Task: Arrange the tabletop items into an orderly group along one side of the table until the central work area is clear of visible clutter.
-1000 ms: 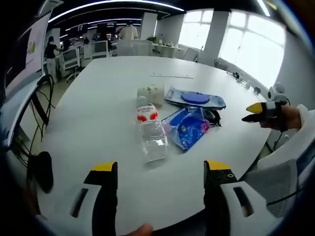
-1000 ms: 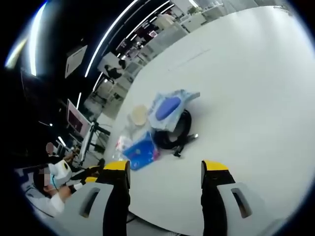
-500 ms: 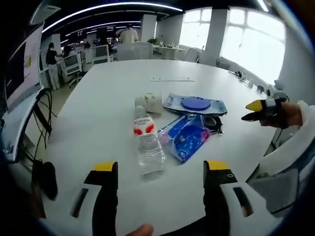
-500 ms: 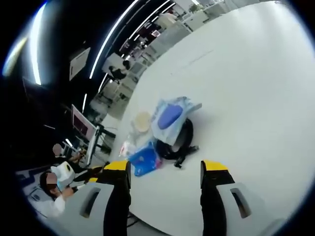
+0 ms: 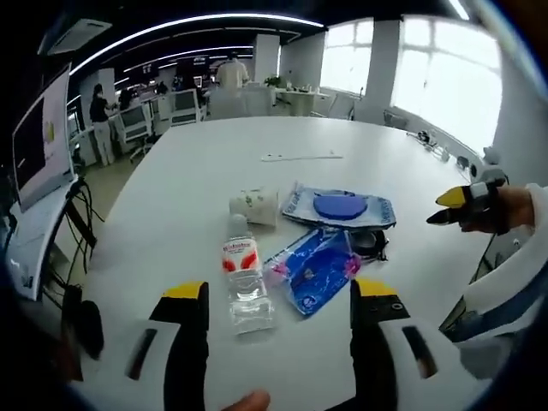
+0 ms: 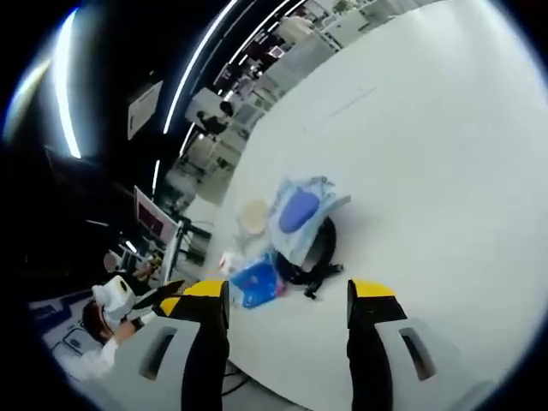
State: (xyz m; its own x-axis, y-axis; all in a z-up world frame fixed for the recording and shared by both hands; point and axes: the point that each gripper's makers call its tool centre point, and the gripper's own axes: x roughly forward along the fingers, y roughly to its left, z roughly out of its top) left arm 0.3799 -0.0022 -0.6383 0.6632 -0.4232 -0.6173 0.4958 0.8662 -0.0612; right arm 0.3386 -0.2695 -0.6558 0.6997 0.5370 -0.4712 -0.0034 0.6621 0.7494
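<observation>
A clear plastic bottle (image 5: 243, 276) with a red label lies on the white table (image 5: 188, 171), in front of my open left gripper (image 5: 278, 293). Beside it lie a blue snack bag (image 5: 311, 267), a blue-lidded wipes pack (image 5: 340, 207), a paper cup (image 5: 253, 205) on its side and a black cable (image 5: 370, 242). My right gripper (image 5: 455, 205) is seen at the right, held in a hand off the table edge. In the right gripper view the same cluster sits ahead of my open right gripper (image 6: 287, 293): wipes pack (image 6: 298, 213), cup (image 6: 253, 216), black cable (image 6: 317, 255), blue bag (image 6: 255, 279).
A thin white strip (image 5: 300, 157) lies farther back on the table. Desks, monitors and people (image 5: 101, 124) fill the office behind. Cables and a dark object (image 5: 81, 321) hang at the table's left edge. A seated person (image 6: 103, 330) shows at the lower left.
Both cameras have pulled back and risen, so the cluster looks smaller and farther away. The items themselves have not moved. Both grippers stayed open.
</observation>
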